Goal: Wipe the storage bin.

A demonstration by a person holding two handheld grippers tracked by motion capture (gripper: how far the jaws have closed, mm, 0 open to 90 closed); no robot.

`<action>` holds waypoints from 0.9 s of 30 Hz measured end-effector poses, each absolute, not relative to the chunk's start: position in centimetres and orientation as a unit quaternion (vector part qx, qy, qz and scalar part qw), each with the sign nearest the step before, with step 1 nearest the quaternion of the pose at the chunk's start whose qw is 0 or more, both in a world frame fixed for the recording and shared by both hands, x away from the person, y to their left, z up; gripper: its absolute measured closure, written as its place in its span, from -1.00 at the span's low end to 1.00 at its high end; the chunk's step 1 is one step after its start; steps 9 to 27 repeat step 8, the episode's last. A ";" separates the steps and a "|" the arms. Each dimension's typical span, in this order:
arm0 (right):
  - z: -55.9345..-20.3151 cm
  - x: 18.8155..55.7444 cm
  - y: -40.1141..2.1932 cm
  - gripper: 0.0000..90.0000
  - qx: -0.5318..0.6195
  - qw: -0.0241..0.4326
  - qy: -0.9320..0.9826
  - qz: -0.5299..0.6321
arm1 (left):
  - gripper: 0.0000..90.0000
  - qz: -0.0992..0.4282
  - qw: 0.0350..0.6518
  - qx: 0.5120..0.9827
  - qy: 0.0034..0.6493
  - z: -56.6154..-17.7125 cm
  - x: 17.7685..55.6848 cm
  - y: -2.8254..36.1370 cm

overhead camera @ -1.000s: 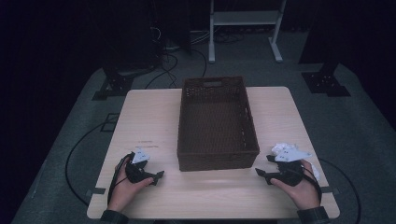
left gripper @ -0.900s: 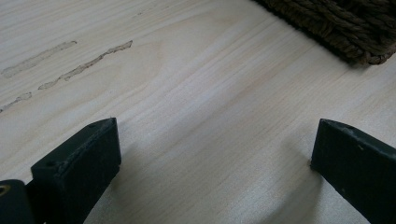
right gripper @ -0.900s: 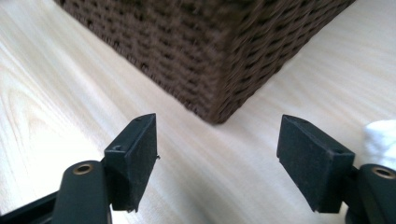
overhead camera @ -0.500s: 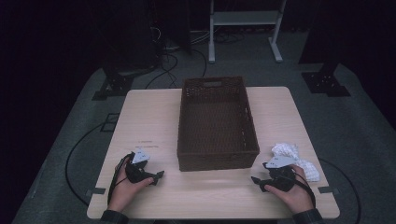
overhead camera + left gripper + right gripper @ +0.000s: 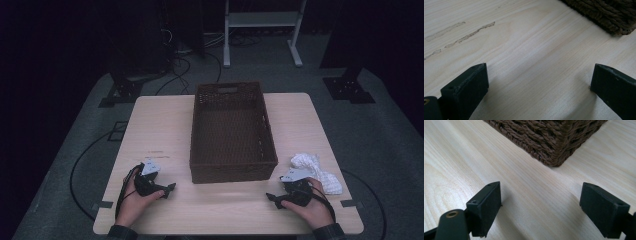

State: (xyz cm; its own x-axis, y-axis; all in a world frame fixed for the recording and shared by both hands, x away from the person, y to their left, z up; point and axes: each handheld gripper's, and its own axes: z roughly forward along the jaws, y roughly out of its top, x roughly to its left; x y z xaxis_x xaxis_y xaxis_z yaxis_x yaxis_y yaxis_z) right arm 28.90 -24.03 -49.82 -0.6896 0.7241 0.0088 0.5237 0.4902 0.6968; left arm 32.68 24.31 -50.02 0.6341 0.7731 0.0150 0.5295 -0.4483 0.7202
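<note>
Looking down from the high view, a dark brown wicker basket (image 5: 232, 132) stands lengthwise at the middle of the pale wooden table (image 5: 160, 125), and its inside looks bare, though the dim light hides detail. At 7 o'clock from it the left gripper (image 5: 167, 189) rests on the tabletop in the person's left hand (image 5: 131, 200), its tips aimed toward the basket's near wall. At 5 o'clock the right gripper (image 5: 272, 198) lies low in the right hand (image 5: 312, 207). A crumpled white cloth (image 5: 316, 171) sits just behind that hand, near the table's right edge, touched by neither tool.

The left gripper view adds what the overhead cannot: both black jaws stand wide apart with nothing between them but bare wood, a corner of the basket (image 5: 609, 15) at 1 o'clock, and pale scuff marks (image 5: 469, 33) at 10 o'clock.

The right gripper view likewise shows widely spread jaws holding nothing, with the basket's woven corner (image 5: 549, 137) at 12 o'clock, just ahead.
</note>
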 end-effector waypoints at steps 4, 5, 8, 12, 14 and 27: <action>-49.8 28.9 -24.0 -0.63 0.366 0.145 0.851 0.349 | -0.98 0.173 0.351 0.833 0.391 -50.0 32.7 24.3; -49.9 28.9 -24.0 -0.63 0.365 0.145 0.850 0.350 | -0.98 0.173 0.351 0.833 0.391 -50.0 32.7 24.3; -49.9 28.9 -24.0 -0.64 0.365 0.146 0.849 0.352 | -0.98 0.174 0.351 0.833 0.391 -50.0 32.7 24.3; -49.9 28.9 -24.0 -0.64 0.365 0.146 0.849 0.352 | -0.98 0.174 0.351 0.833 0.391 -50.0 32.7 24.3; -49.9 28.9 -24.0 -0.64 0.365 0.146 0.849 0.352 | -0.98 0.174 0.351 0.833 0.391 -50.0 32.7 24.3; -49.9 28.9 -24.0 -0.64 0.365 0.146 0.849 0.352 | -0.98 0.174 0.351 0.833 0.391 -50.0 32.7 24.3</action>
